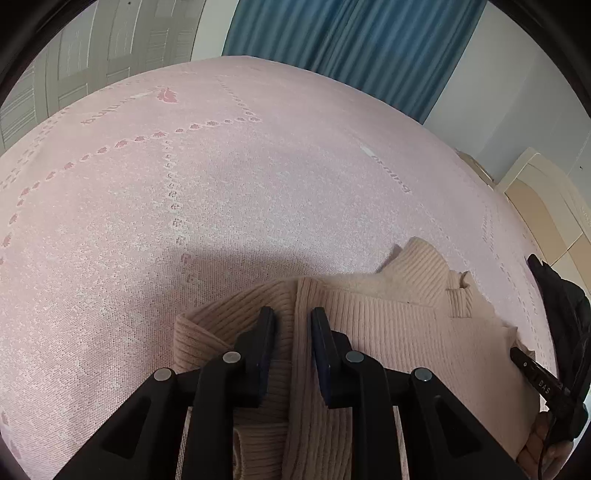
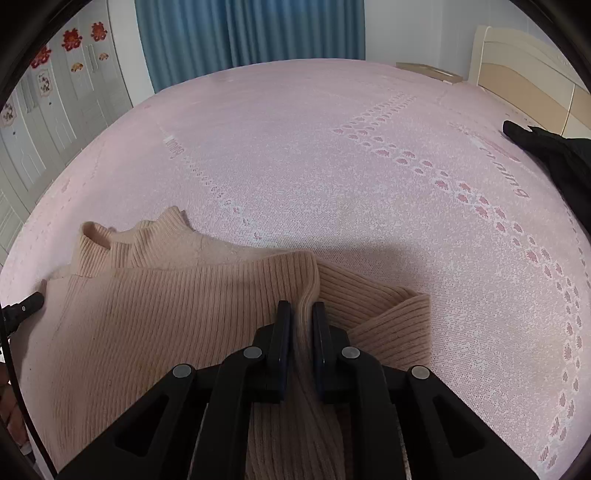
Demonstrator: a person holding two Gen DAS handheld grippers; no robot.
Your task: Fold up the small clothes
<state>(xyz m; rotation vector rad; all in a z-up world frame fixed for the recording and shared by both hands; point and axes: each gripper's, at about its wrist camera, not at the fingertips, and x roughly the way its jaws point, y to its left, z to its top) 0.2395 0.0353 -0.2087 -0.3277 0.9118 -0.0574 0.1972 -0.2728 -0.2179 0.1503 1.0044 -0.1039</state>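
A small beige ribbed sweater (image 1: 399,321) lies on the pink bed cover (image 1: 221,192), its collar pointing away. My left gripper (image 1: 293,314) is shut on a raised fold of the sweater near its left sleeve. In the right wrist view the same sweater (image 2: 147,314) spreads to the left, with the turtleneck collar (image 2: 107,243) at the far left. My right gripper (image 2: 301,308) is shut on a pinched ridge of the knit beside the right sleeve (image 2: 384,317), which lies folded across to the right.
A black garment (image 2: 554,162) lies at the bed's right edge and also shows in the left wrist view (image 1: 561,306). Blue curtains (image 2: 251,33), white wardrobe doors (image 2: 44,110) and a cream headboard (image 2: 524,70) surround the bed. The other gripper's tip (image 2: 26,306) pokes in at the left.
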